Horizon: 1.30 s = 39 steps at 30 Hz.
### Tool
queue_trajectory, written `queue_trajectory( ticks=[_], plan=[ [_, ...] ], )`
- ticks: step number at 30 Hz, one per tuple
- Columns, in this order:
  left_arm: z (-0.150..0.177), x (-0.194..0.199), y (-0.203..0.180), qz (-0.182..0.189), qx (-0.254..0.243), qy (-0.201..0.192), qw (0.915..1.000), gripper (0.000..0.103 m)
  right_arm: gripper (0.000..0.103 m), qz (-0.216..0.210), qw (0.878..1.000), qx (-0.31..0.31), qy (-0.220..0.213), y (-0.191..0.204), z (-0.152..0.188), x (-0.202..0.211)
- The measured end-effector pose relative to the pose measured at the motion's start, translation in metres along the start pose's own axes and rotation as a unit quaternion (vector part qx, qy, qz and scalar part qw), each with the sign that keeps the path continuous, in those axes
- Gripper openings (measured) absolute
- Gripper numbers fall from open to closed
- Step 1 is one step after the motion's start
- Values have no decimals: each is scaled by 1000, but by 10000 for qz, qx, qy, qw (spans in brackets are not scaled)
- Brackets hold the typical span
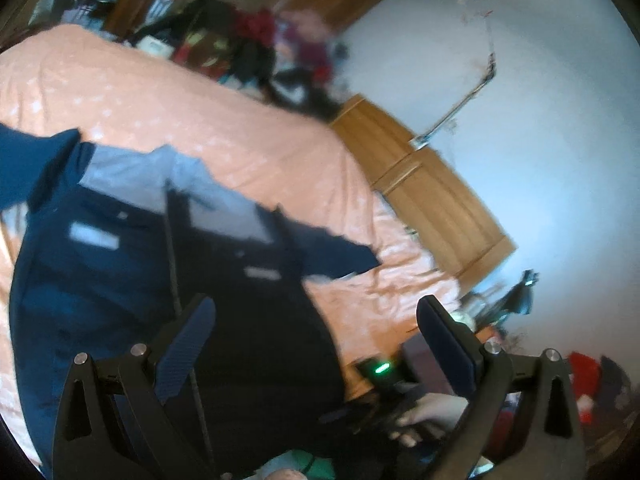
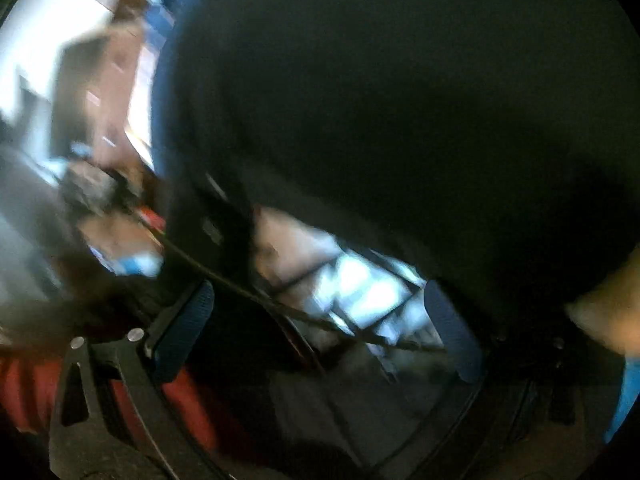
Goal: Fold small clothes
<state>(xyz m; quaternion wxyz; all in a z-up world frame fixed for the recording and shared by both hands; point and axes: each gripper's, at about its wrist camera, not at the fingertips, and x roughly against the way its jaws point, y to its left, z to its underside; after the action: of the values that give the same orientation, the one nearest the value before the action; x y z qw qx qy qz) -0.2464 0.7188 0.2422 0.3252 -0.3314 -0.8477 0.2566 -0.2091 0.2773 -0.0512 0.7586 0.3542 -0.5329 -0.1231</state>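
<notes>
The left gripper had its jaws spread wide, holding nothing. A navy garment lay across the left of the frame on the peach-sheeted bed. The right gripper likewise had its jaws spread, against blurred dark fabric.

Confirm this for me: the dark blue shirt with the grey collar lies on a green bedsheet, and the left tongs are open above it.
Not quite. The bedsheet is peach-pink, not green, as the left wrist view shows. The rest holds: the dark blue shirt with the grey collar lies on it, and the left tongs are open above it.
</notes>
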Motion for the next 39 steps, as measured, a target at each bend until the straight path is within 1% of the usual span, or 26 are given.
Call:
queue_trajectory(
  ticks=[3,4,6,7,9,10,12,13,14,16,17,19,20,22,24,25,27,28,30,31,33,34,35,36,37,39],
  plan=[
    [0,0,1,-47,-55,-43,10000,101,103,0,9986,-115,509,-6,33,-22],
    [1,-3,5,-46,-12,-11,10000,101,103,117,9986,120,509,1,51,-32],
    [6,-12,15,-128,74,68,9999,101,103,-156,9991,121,388,12,62,-28],
    [9,-18,21,-297,40,121,9995,101,103,-406,9991,95,76,19,62,-27],
    [12,-28,33,-725,-22,197,9972,101,103,-243,9979,322,-510,35,57,-16],
    [11,-35,43,-1068,-88,247,9939,101,103,-186,9967,367,-705,38,55,-9],
    [8,-46,58,-1858,-364,256,9816,101,103,187,9838,541,-1699,53,34,24],
    [5,-55,70,-2324,-557,264,9707,101,103,302,9793,584,-1916,55,23,35],
    [3,-62,80,-2594,-634,287,9633,101,103,679,9670,657,-2365,60,6,49],
    [-2,-84,115,-3229,-652,438,9432,101,103,1391,9445,693,-2895,64,-22,63],
    [-2,-91,128,-3380,-597,518,9378,101,103,1895,9273,710,-3148,63,-43,68],
    [0,-110,161,-3739,-421,711,9238,101,103,2478,9056,662,-3378,58,-72,66],
    [6,-122,182,-3992,-340,906,9117,101,103,2726,8997,586,-3359,49,-89,56],
    [21,-141,210,-4261,-237,1328,8946,101,103,2869,9044,464,-3124,33,-116,28],
    [30,-146,209,-4395,-540,1231,8881,103,103,2891,8932,565,-3399,36,-112,21],
    [31,-147,207,-4435,-591,1266,8853,103,103,2839,8909,539,-3506,34,-108,19],
    [31,-145,209,-4382,-517,1287,8881,103,103,2631,8883,334,-3748,32,-100,20],
    [31,-143,209,-4343,-484,1268,8905,103,103,2551,8829,213,-3936,32,-92,23],
    [31,-143,210,-4332,-472,1286,8908,103,103,2575,8788,182,-4013,32,-94,22],
    [31,-143,210,-4347,-476,1306,8898,103,103,2582,8802,189,-3978,35,-96,30],
    [34,-141,206,-4350,-480,1303,8896,103,103,2456,8946,187,-3729,36,-102,44],
    [35,-140,205,-4345,-478,1283,8902,103,103,2182,9031,124,-3696,40,-97,70],
    [33,-142,205,-4343,-477,1263,8906,103,99,1985,9044,86,-3776,37,-90,82],
    [34,-141,206,-4339,-484,1244,8910,103,99,1771,9024,59,-3927,32,-83,102],
    [36,-139,205,-4338,-492,1225,8913,103,99,1612,8940,43,-4180,27,-81,129],
    [35,-141,205,-4345,-490,1225,8909,103,99,1536,8795,-13,-4505,16,-80,167]
  ],
)
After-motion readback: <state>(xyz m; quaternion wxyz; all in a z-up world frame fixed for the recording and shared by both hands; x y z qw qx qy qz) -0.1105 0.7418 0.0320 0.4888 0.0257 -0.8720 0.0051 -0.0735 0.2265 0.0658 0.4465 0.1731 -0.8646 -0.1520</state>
